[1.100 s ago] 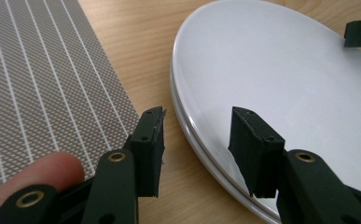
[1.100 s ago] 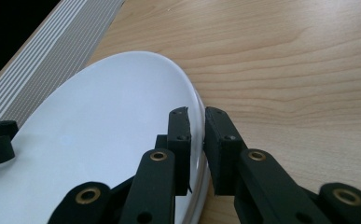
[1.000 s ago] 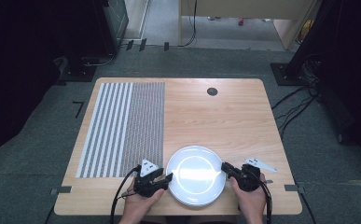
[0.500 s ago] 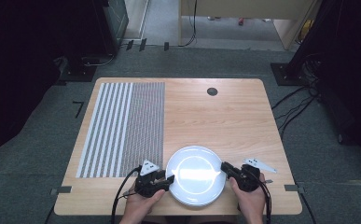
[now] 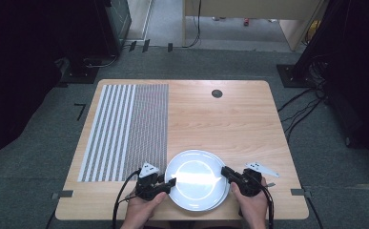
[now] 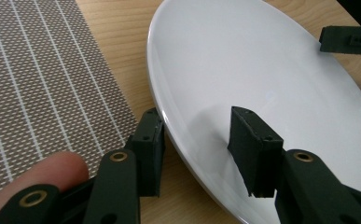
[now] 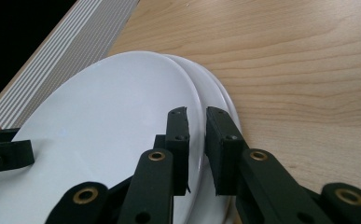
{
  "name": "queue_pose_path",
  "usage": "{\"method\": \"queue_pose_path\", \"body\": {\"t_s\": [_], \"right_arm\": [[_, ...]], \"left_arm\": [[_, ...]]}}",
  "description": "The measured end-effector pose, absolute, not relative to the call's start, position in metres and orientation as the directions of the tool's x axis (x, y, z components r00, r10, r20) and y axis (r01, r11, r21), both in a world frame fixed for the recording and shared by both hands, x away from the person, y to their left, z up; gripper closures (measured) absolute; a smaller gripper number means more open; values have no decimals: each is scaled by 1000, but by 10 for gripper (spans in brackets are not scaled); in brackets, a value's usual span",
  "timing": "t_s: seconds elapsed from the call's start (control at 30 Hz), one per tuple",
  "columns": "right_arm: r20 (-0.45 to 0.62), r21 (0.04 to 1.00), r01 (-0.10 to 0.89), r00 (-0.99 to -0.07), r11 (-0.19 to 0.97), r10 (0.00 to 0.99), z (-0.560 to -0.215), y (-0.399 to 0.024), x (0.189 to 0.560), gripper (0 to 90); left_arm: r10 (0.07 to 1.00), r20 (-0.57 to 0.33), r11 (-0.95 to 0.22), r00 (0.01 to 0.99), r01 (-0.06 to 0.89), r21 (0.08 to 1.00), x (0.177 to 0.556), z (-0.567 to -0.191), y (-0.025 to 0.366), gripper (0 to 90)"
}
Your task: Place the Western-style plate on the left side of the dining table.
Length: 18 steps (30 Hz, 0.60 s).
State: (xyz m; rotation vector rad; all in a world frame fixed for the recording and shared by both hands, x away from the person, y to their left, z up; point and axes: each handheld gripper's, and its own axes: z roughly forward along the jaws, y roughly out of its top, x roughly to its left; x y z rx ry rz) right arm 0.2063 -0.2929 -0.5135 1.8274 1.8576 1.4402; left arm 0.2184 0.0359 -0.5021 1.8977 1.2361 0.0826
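A: Where is the plate?

B: The top round white ceramic plate (image 5: 197,177) lies on a stack of like plates (image 7: 225,100) at the near edge of the pale wooden bench (image 5: 230,119), just right of the grey striped woven mat (image 5: 125,129).

A: And your left fingers?

B: My left gripper (image 6: 201,154) straddles the plate's left rim, one finger (image 6: 255,149) above it and one below. They have just been closing, but a gap remains.

A: The right ones?

B: My right gripper (image 7: 197,140) has its fingers close together on the top plate's right rim, pinching it, though they have eased slightly.
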Motion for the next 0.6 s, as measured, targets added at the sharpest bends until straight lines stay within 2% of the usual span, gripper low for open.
{"method": "queue_pose_path", "body": {"t_s": [0.53,0.6], "right_arm": [[501,699,692,-294,-180,814,-518,-271,204,779],[494,704,690,-307,-167,814,-518,-266,204,775]], "left_arm": [[778,-406,-95,479,729,678,222,-486,68,697],[763,-453,-59,461,747,662,222,-482,75,715]]}}
